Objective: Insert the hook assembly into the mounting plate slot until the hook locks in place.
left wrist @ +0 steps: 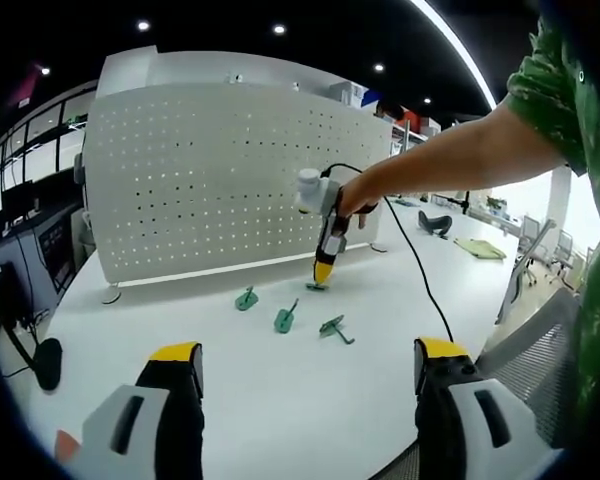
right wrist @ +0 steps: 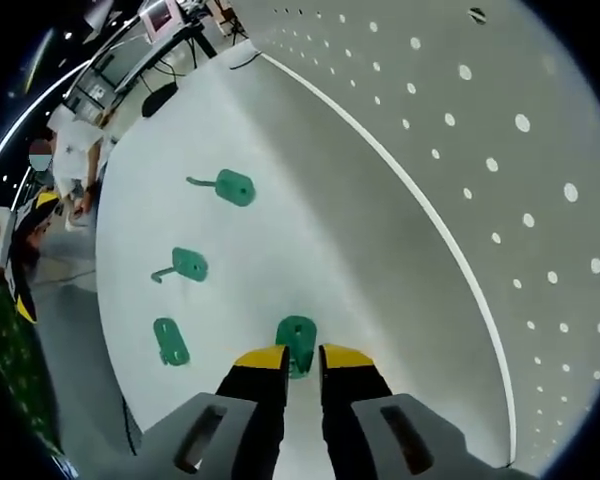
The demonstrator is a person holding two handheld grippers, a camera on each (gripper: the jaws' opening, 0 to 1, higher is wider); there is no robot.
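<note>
A white tabletop [left wrist: 280,400] carries everything, and one large white pegboard [left wrist: 230,175] stands upright along its far side, dotted with rows of small holes. In the right gripper view the pegboard [right wrist: 500,150] takes up the right half, cut off by the edge, with a pale strip along its foot.

Four green hooks lie on the tabletop. In the left gripper view three sit in a loose row in front of the pegboard: one [left wrist: 246,298], a second [left wrist: 285,318] and a third [left wrist: 333,327], near one another but apart. The fourth hook [left wrist: 317,286] is just under the tip of the right gripper [left wrist: 325,268], mostly hidden by it. In the right gripper view the same four show as flat green plates with thin stems: one [right wrist: 232,187], another [right wrist: 187,264], a third [right wrist: 170,341], and the fourth [right wrist: 297,340], which lies between the yellow tips of the right gripper [right wrist: 291,360]. Its jaws stand close together on either side of that hook; whether they touch it cannot be told.

A person's hand [left wrist: 358,195] holds the right gripper, tip down, a black cable trailing from it.

The left gripper [left wrist: 305,365] hovers with its jaws spread wide, nothing between them.
</note>
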